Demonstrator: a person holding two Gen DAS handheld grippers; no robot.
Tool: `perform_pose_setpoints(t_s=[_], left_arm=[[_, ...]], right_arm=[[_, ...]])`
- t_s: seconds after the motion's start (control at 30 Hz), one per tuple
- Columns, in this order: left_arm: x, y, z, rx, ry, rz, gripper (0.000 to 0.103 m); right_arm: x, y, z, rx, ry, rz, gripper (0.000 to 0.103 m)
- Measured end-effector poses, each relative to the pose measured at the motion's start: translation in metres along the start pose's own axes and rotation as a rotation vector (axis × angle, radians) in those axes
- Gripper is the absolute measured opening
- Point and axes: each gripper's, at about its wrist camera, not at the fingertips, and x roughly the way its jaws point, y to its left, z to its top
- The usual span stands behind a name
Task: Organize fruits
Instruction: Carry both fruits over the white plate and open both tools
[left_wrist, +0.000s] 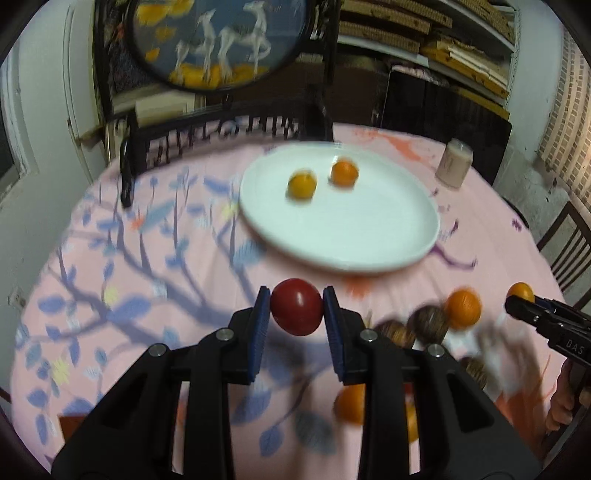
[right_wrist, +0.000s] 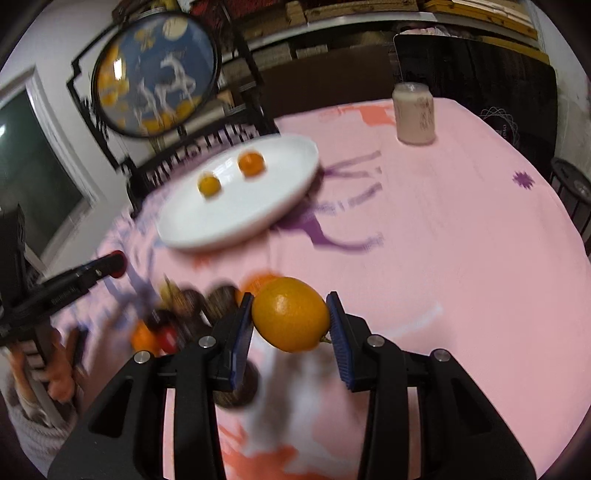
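with the left tool gripping the red fruit and the right tool gripping the orange fruit, carry both level to bare spots on the far white plate before you let go.

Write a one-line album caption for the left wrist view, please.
Left gripper clamps a red fruit above the pink tablecloth, facing a white plate holding two small oranges.

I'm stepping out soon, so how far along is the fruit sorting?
Early. Two orange fruits already sit on the white plate. In hand: the left gripper is shut on a red fruit, the right gripper on an orange fruit. Left: the pile of brown and orange fruits on the tablecloth.
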Motion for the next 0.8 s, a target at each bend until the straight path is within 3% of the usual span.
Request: perform_pose_setpoints(t_s=[0.2, 0.5, 0.57, 0.6, 0.63, 0.8], left_arm=[[0.027, -0.016, 0.052, -0.007, -0.020, 0.012, 0.030], [0.099, -0.009, 0.056, -0.047, 0.098, 0.020, 0.030], [0.104, -0.007, 0.055, -0.045, 0.104, 0.031, 0.040], [0.104, -0.007, 0.055, -0.046, 0.099, 0.036, 0.054], [0.101, -0.007, 0.054, -0.046, 0.085, 0.044, 0.057], [0.095, -0.005, 0.053, -0.050, 0.076, 0.039, 0.060]], right_arm=[[0.024, 0.029, 0.057, -0.006, -0.031, 0.046, 0.040], [0.105, 0.040, 0.087, -0.017, 0.025, 0.002, 0.041], [0.113, 0.038, 0.087, -0.009, 0.045, 0.016, 0.045], [0.113, 0.037, 0.086, -0.008, 0.036, 0.019, 0.051], [0.111, 0.036, 0.086, -0.009, 0.024, 0.013, 0.053], [0.102, 0.033, 0.086, 0.001, 0.006, 0.010, 0.055]])
